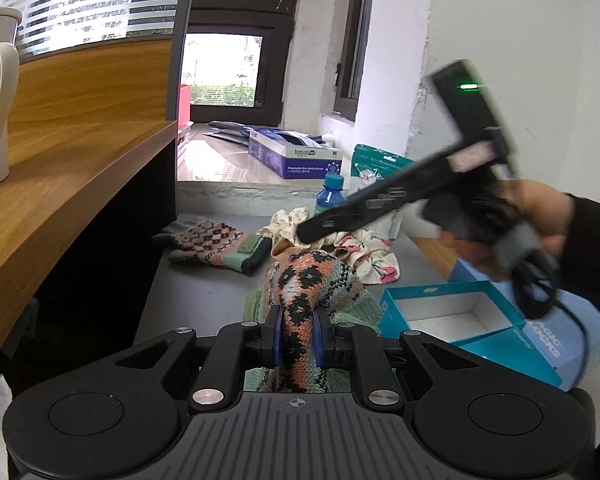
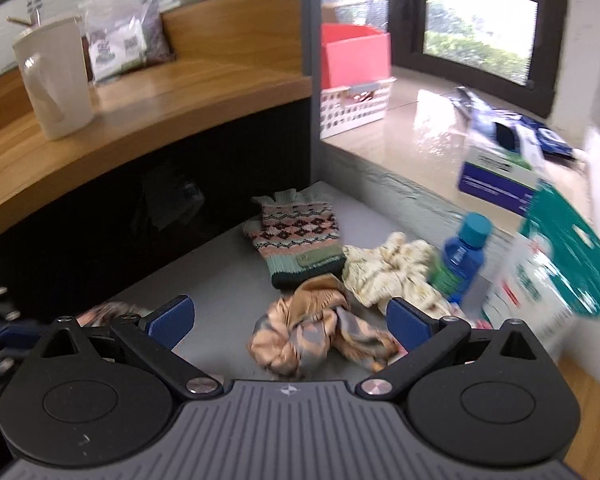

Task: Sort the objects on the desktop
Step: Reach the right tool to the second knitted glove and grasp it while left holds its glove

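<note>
Left tool (image 1: 298,334) sits at 6 o'clock, clenched on a patterned knit glove (image 1: 312,280). Its twin glove (image 1: 216,246) lies on the grey surface (image 1: 204,280) at 10 o'clock. An open teal box (image 1: 452,312) at 3 o'clock shows a bare white interior. Right tool (image 1: 312,232) crosses above the floral scrunchies (image 1: 364,248), screening a blue bottle (image 1: 332,192).

Right tool (image 2: 290,318) stands released, pads wide apart, over a tan scrunchie (image 2: 312,332). At 12 o'clock lies the glove (image 2: 300,240); cream scrunchie (image 2: 388,272) and bottle (image 2: 460,256) at 2 o'clock.
</note>
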Available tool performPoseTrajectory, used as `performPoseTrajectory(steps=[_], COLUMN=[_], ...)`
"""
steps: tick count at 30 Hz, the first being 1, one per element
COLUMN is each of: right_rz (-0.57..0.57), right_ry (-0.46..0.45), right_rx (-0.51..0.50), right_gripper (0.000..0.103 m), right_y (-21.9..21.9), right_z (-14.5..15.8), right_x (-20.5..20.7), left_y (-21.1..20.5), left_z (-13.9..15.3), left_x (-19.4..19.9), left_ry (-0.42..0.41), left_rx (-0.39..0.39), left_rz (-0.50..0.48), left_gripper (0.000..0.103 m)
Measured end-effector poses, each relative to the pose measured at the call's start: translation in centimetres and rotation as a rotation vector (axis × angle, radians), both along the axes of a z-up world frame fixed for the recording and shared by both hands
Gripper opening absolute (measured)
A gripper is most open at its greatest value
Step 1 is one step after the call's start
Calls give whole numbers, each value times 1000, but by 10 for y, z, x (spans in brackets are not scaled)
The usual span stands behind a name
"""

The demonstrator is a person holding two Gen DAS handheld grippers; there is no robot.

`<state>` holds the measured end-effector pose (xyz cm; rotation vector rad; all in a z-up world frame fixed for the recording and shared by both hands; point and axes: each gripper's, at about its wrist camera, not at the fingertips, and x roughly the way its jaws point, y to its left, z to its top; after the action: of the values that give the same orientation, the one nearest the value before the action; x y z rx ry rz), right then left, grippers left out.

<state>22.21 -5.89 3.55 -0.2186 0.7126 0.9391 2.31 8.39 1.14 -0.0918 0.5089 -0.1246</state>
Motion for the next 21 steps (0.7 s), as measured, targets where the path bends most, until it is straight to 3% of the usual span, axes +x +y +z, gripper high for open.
performPoseTrajectory(steps=[6, 10, 21], right_rz=[61, 88, 159], right_ry=[38, 46, 70], right_rx=[-51, -86, -180], right_gripper=[103, 97, 97], right_y=[44, 63, 111], right_z=[-14, -27, -61], right_x=[38, 51, 86], left_y=[4, 7, 7], left_z=[-1, -1, -4], left_x=[2, 2, 2], left_ry=[1, -1, 7], left_rx=[12, 11, 15], left_rz=[21, 25, 11], left_gripper=[18, 18, 18])
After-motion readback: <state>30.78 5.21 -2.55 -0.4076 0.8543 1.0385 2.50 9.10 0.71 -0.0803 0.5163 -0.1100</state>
